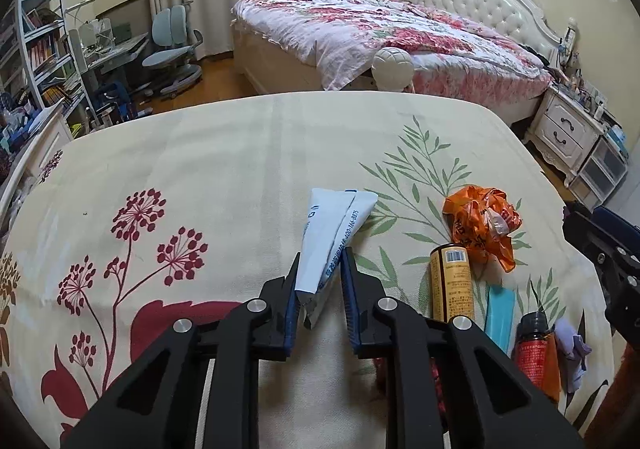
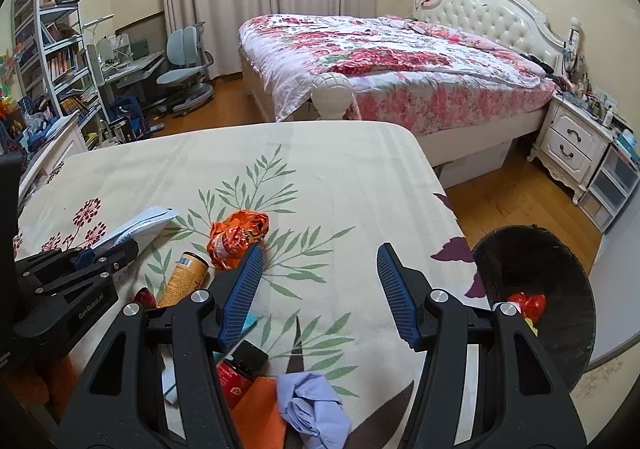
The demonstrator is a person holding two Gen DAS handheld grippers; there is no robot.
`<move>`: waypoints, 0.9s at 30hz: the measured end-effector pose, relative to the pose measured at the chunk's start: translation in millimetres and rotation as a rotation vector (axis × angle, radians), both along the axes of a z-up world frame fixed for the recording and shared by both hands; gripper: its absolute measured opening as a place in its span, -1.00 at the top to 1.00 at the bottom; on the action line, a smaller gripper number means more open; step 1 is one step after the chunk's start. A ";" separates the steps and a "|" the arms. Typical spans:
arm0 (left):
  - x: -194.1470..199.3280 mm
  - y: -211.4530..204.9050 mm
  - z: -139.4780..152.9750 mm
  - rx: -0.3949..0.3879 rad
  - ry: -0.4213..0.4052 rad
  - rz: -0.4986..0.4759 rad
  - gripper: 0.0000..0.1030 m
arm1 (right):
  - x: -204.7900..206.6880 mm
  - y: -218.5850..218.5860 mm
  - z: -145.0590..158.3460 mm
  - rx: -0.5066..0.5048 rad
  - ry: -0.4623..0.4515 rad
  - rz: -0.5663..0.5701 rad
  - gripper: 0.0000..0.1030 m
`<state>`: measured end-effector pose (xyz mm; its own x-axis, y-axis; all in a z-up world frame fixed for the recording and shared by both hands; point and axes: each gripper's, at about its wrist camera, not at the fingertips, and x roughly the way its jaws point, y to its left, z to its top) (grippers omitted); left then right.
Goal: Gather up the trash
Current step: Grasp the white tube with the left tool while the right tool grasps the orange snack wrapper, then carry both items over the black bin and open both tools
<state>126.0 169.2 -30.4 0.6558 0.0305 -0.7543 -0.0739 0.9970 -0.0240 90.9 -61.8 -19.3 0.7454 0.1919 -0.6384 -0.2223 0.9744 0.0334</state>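
On the floral tablecloth (image 1: 200, 153) lies a pale blue and white paper packet (image 1: 332, 233), and my left gripper (image 1: 321, 258) is shut on its near end. In the right wrist view this left gripper (image 2: 100, 253) sits at the far left with the packet (image 2: 136, 227) sticking out ahead. My right gripper (image 2: 320, 249) hangs open over the cloth, nothing between its blue pads. Nearby lie a crumpled orange plastic bag (image 1: 482, 225) (image 2: 238, 233), a yellow can (image 1: 450, 281) (image 2: 184, 279) on its side, a red bottle (image 1: 534, 349) and a purple wad (image 2: 312, 405).
A black bin (image 2: 560, 269) stands off the table's right edge, a red wrapper (image 2: 528, 303) inside. A teal strip (image 1: 498, 313) lies by the can. Beyond the table are a bed (image 1: 380, 33), a white nightstand (image 2: 572, 141), a desk chair (image 1: 172, 45) and bookshelves (image 1: 36, 49).
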 end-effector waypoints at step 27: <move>-16.9 42.5 0.5 -0.030 -0.028 0.106 0.63 | 26.4 59.7 -26.7 -0.017 0.118 0.118 0.37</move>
